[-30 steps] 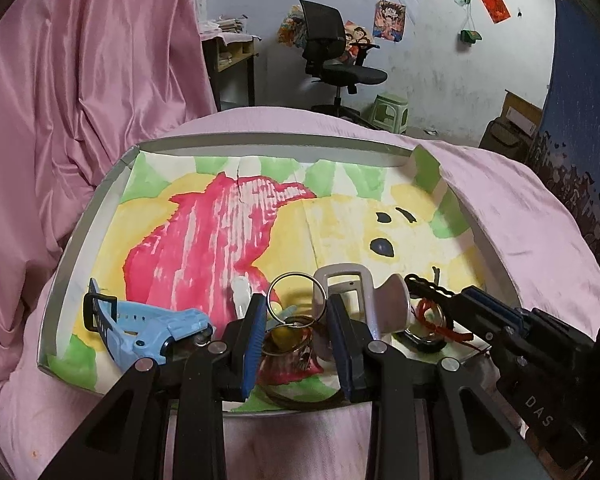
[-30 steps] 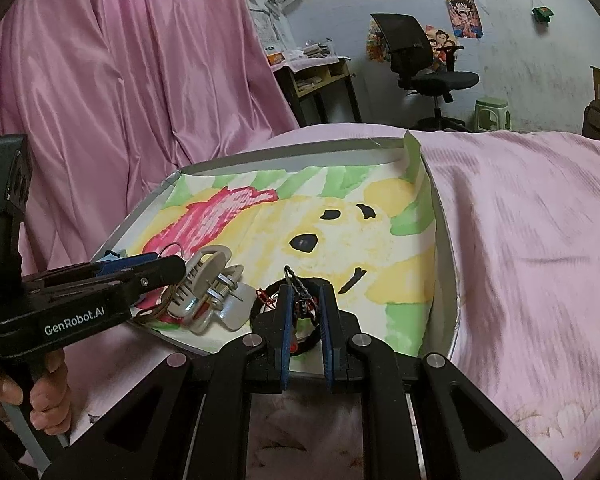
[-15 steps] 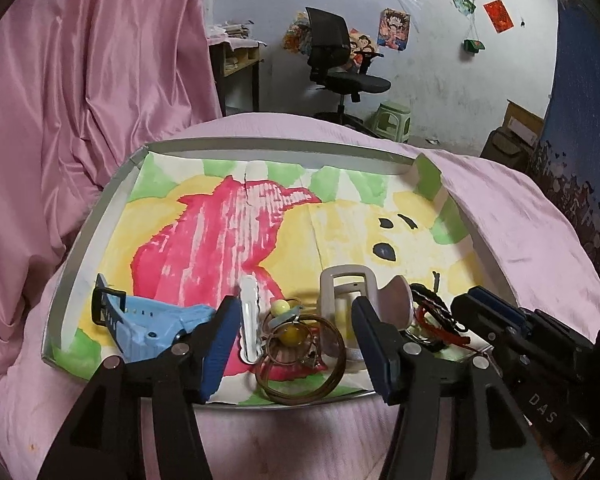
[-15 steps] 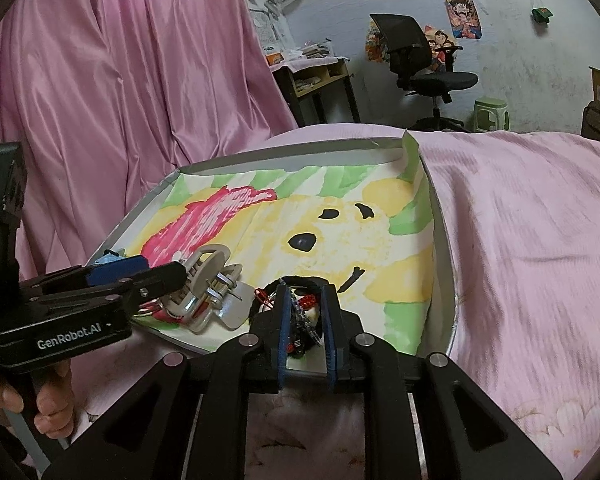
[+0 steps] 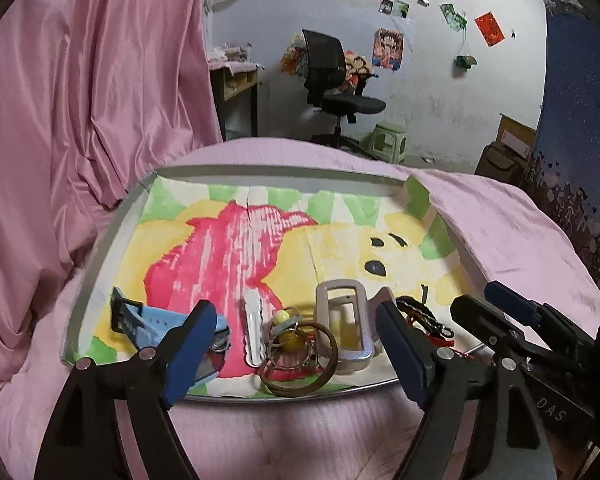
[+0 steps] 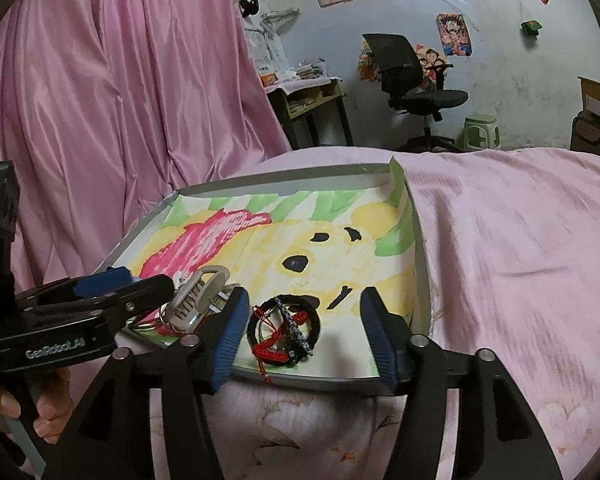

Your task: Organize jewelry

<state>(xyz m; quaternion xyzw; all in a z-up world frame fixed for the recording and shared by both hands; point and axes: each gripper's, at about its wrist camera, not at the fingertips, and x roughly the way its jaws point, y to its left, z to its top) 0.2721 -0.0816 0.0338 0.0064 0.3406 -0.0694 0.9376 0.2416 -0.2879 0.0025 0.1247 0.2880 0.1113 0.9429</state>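
Note:
A shallow tray (image 5: 112, 240) lined with a painted paper lies on the pink bed. Along its near edge lie a blue watch strap (image 5: 148, 320), a white hair clip (image 5: 254, 332), brown and metal rings with a yellow bead (image 5: 300, 352), a grey hair claw (image 5: 340, 324) and black and red bracelets (image 5: 424, 318). My left gripper (image 5: 296, 352) is open and empty, just short of the rings. My right gripper (image 6: 304, 336) is open and empty, its jaws on either side of the black and red bracelets (image 6: 284, 332). The grey claw (image 6: 196, 296) lies left of them.
A pink curtain (image 5: 80, 100) hangs at the left. The pink bedspread (image 6: 520, 260) spreads to the right of the tray (image 6: 420, 280). A desk (image 5: 236, 84), an office chair (image 5: 336, 92) and a green stool (image 5: 388, 140) stand behind the bed.
Both grippers have opened wide and drawn back toward me. The left let go of the rings and the right let go of the bracelets, which now lie in the tray.

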